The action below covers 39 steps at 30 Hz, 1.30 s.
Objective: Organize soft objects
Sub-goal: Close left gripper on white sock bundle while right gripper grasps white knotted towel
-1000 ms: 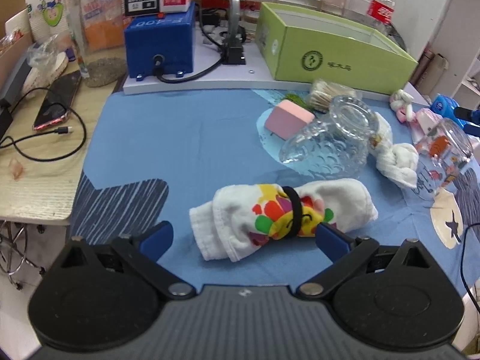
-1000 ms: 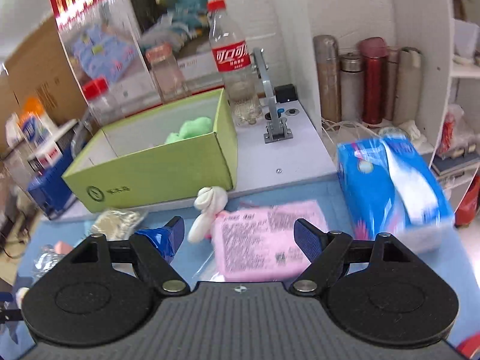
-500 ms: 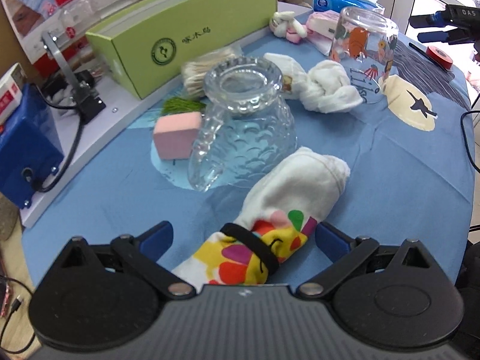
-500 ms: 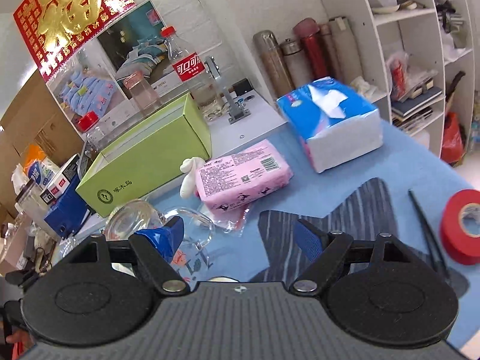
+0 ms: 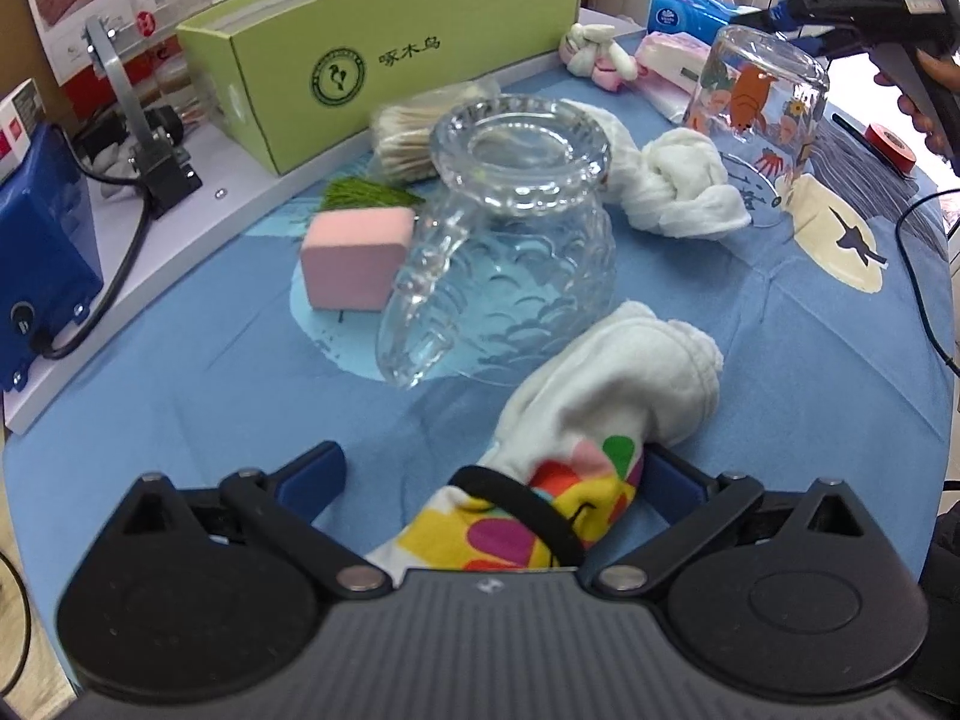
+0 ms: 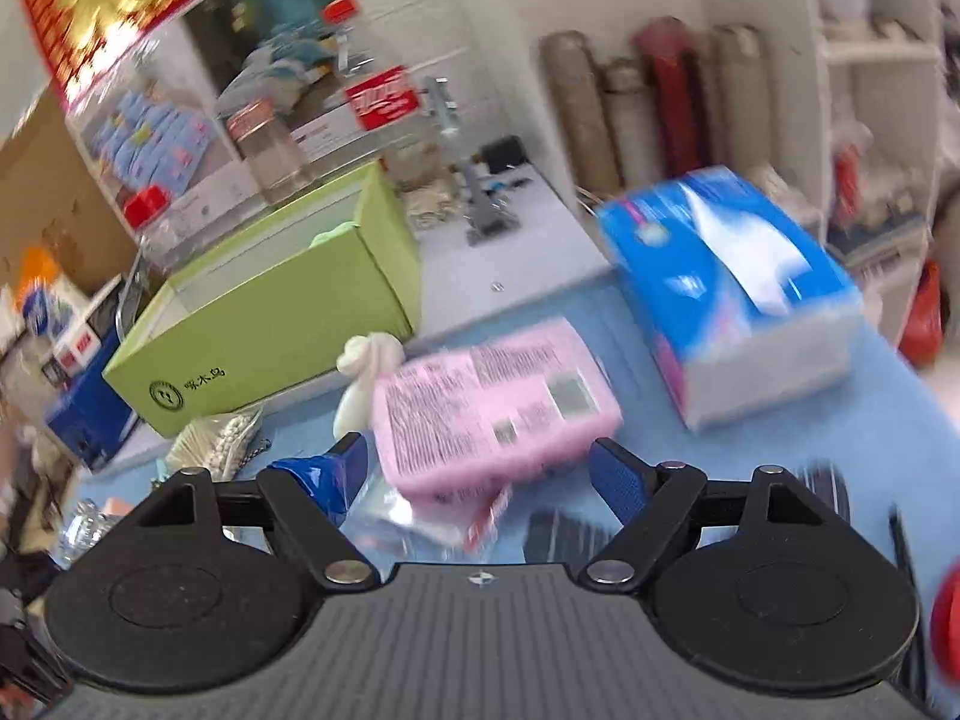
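The left gripper [image 5: 489, 474] has swung round & dropped over the rolled towel [image 5: 576, 438] since a sec ago. Then the roll lay crosswise ahead of it; now it runs lengthwise between the jaws. The jaws stand wide: the right one is against the cloth, the left one well clear. So not a grip yet, I'd say, but lined up for one. That's the first soft thing about to go, probably into the green box [image 5: 384, 60].

The towel is white terry w/ a bright flower print, soft and lumpy, cinched by a black hair tie [image 5: 528, 504]. It lies on the blue cloth of the tabletop [image 5: 180, 372], its far end nearly touching the glass mug [image 5: 510, 240]. The mug is upside down, clear, w/ a scale pattern: hard and easy to knock. Beside it sits a pink sponge [image 5: 354, 258], blocky & matte. Behind is a knotted white rag [image 5: 678, 189], then an upturned printed glass [image 5: 756, 96].

The right gripper [image 6: 480, 474] has swept back toward the pink pack [image 6: 492, 408]. Its view is blurred, and its jaws are wide w/ nothing in them. Farther off are the blue tissue pack [image 6: 738, 300] and a small plush toy [image 6: 360, 378] by the box.
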Each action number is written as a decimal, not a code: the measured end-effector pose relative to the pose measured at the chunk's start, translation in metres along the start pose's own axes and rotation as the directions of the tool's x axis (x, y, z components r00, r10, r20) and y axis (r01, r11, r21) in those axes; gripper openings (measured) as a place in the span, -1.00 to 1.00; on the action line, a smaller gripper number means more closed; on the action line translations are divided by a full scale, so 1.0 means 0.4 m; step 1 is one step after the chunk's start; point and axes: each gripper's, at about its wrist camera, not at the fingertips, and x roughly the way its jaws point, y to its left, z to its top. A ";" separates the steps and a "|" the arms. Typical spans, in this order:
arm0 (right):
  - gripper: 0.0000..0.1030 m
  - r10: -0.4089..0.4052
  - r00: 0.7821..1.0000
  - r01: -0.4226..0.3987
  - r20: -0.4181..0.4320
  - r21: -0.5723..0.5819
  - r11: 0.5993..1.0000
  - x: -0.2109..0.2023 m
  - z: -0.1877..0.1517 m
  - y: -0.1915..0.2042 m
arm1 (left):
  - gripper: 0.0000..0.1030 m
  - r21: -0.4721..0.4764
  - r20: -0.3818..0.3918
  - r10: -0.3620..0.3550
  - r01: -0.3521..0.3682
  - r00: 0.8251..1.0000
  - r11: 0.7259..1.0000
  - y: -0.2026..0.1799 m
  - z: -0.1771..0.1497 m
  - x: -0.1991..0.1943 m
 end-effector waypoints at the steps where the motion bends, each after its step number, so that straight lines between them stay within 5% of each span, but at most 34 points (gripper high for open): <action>1: 0.31 -0.010 1.000 0.010 0.003 -0.035 0.999 0.004 0.018 0.016 | 0.99 0.001 0.000 0.000 0.000 1.000 1.000 -0.001 -0.001 -0.001; 4: 0.31 0.022 0.998 -0.016 0.057 -0.098 0.995 -0.023 0.043 0.061 | 0.99 0.002 0.003 -0.001 0.001 1.000 1.000 -0.001 -0.002 -0.001; 7: 0.31 0.158 0.982 -0.138 0.107 -0.175 0.975 -0.090 0.025 0.141 | 0.99 0.002 0.006 0.000 0.000 1.000 1.000 -0.002 -0.003 -0.001; 13: 0.31 0.305 0.951 -0.290 -0.037 -0.435 0.852 -0.095 -0.103 0.375 | 0.99 -0.002 0.019 0.005 -0.005 1.000 1.000 -0.004 -0.010 -0.006; 18: 0.31 0.190 0.974 -0.227 -0.126 -0.588 0.776 -0.021 -0.181 0.460 | 0.99 0.007 0.030 0.000 0.000 1.000 1.000 -0.004 -0.015 -0.009; 26: 0.33 0.028 0.990 -0.123 -0.137 -0.760 0.639 0.067 -0.201 0.534 | 0.99 0.095 0.045 -0.066 0.062 0.997 0.994 0.012 -0.021 -0.007; 32: 0.34 -0.089 0.974 -0.124 -0.209 -0.818 0.562 0.125 -0.227 0.575 | 0.99 0.133 0.039 -0.093 0.087 0.995 0.987 0.022 -0.020 -0.003; 39: 0.39 -0.158 0.942 -0.135 -0.295 -0.766 0.629 0.148 -0.196 0.579 | 0.98 0.144 0.046 -0.114 0.106 0.992 0.984 0.030 -0.028 0.000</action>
